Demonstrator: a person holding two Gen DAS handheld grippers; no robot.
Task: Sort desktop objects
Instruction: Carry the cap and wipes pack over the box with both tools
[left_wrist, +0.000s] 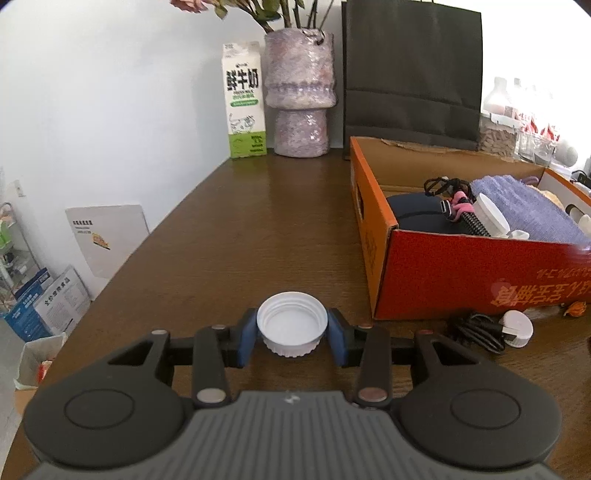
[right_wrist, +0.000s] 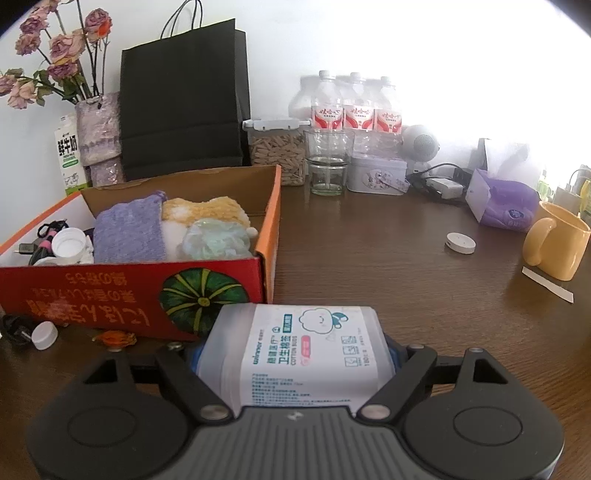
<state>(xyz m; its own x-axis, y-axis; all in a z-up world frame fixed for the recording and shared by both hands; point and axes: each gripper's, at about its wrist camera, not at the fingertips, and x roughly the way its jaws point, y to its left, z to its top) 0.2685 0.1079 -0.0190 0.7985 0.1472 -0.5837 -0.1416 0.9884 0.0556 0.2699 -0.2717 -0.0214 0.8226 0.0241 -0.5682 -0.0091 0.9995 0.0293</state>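
Note:
A white screw cap (left_wrist: 291, 326) lies open side up on the brown table (left_wrist: 258, 229), close in front of the left wrist camera. My left gripper (left_wrist: 291, 336) has its blue pads against the cap's two sides, shut on it. In the right wrist view my right gripper (right_wrist: 295, 356) is shut on a clear cotton swab box (right_wrist: 306, 350) with a white label. This box is held just in front of the orange cardboard box (right_wrist: 92, 295). The same cardboard box (left_wrist: 443, 273) holds towels, a cable and another white lid.
A milk carton (left_wrist: 243, 99), a vase (left_wrist: 299, 92) and a black paper bag (left_wrist: 410, 74) stand at the back. A black cable with a white plug (left_wrist: 513, 328) lies before the box. A yellow mug (right_wrist: 557, 243), a white disc (right_wrist: 460, 242), a tissue pack (right_wrist: 506, 206) and a glass (right_wrist: 327, 166) sit to the right.

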